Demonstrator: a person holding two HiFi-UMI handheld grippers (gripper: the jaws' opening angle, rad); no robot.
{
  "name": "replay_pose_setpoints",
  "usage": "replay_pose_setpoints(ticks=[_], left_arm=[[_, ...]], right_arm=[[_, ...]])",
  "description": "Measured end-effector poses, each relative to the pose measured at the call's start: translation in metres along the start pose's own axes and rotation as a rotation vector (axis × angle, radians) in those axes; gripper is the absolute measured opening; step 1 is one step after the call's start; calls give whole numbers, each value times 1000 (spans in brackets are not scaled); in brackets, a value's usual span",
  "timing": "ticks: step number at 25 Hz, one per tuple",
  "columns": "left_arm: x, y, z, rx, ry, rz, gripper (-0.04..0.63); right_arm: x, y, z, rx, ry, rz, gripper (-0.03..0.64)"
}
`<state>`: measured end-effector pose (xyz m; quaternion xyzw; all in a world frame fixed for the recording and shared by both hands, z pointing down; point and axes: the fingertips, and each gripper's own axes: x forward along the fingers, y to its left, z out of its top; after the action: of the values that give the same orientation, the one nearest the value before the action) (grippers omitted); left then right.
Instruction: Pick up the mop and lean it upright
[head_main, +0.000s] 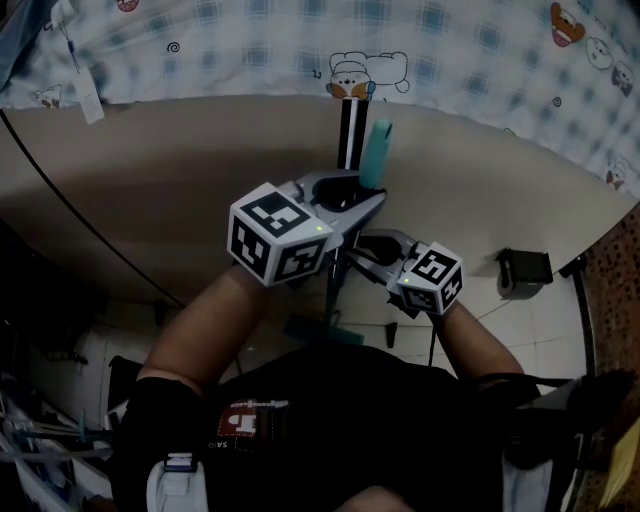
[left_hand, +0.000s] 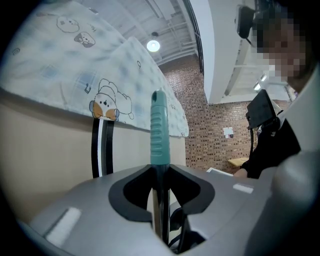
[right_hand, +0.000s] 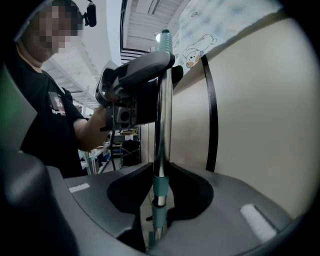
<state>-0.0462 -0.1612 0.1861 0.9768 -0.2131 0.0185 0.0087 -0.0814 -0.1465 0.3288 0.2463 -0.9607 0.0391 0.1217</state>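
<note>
My left claw (head_main: 358, 195) is clamped narrow on the mop (head_main: 376, 152) just under its teal grip. My right claw (head_main: 345, 250) pinches the shaft lower, nearer me. The mop stands upright against the far beige panel (head_main: 180, 170).

Head view: camera on the person's head, facing steeply down over both forearms (head_main: 210, 320). The left gripper (head_main: 352, 195) and right gripper (head_main: 358, 248) sit mid-frame, near.

Left gripper view: camera rides on that gripper and faces along its jaws, very close to the teal ribbed grip (left_hand: 160, 135) of the chrome mop pole (left_hand: 159, 210).

Right gripper view: camera rides lower on the same pole and takes in its upper length and the left gripper.

Shared by all three: the teal grip, the black-and-white vertical stripe (left_hand: 102, 150) on the beige panel (left_hand: 45, 150), and the blue checked cartoon-print cloth (left_hand: 60, 65).
</note>
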Motion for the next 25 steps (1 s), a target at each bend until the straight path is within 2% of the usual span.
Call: replay_pose_setpoints(ticks=[11, 25], left_arm=[[-2, -8, -8, 22, 18, -6, 103], [3, 5, -32, -15, 47, 20, 101]], right_arm=[[1, 6, -7, -2, 11, 5, 112], [9, -7, -30, 18, 59, -19, 115]])
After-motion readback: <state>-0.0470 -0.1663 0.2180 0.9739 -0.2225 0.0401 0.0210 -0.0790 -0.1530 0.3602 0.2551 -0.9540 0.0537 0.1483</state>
